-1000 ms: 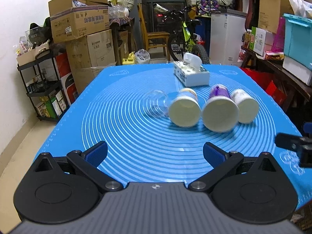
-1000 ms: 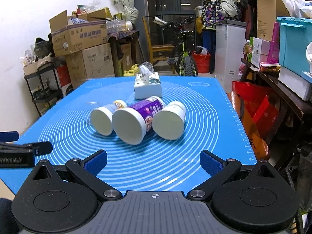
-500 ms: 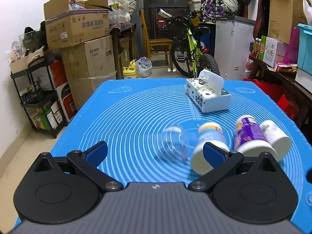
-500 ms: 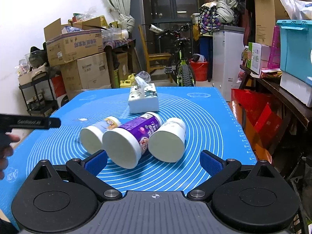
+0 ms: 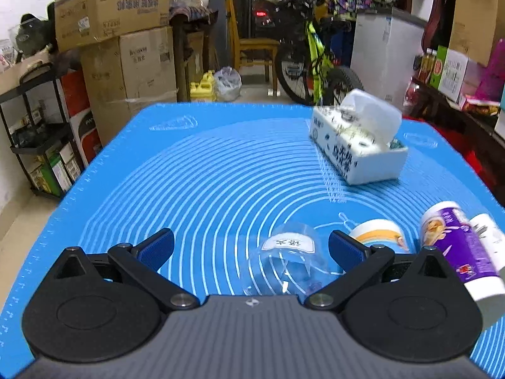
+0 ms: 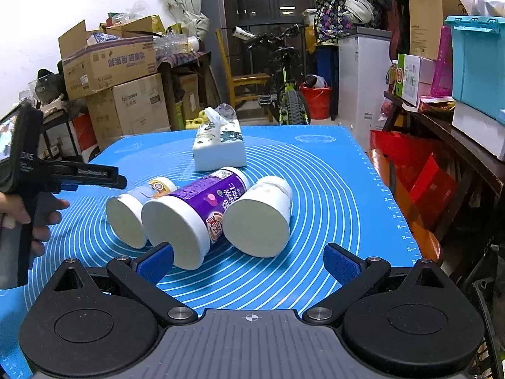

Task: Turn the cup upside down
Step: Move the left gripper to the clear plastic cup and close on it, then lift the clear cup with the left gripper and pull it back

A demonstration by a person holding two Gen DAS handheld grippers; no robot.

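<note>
Left wrist view: low over the blue mat (image 5: 202, 170), looking forward between the left gripper (image 5: 251, 249) fingers, close on the clear cup (image 5: 288, 260), tissue box (image 5: 356, 148) farther ahead and to the right.

Right wrist view: low at the mat's near edge, facing forward through the right gripper (image 6: 249, 260) fingers, three lying containers close in front, purple one (image 6: 202, 208) in the middle, tissue box beyond them.

Shared: mat, tissue box, containers, bicycle (image 6: 285, 82) and stacked cartons (image 6: 123, 82) behind the tissue box. Left gripper seen at left edge of right view.
</note>
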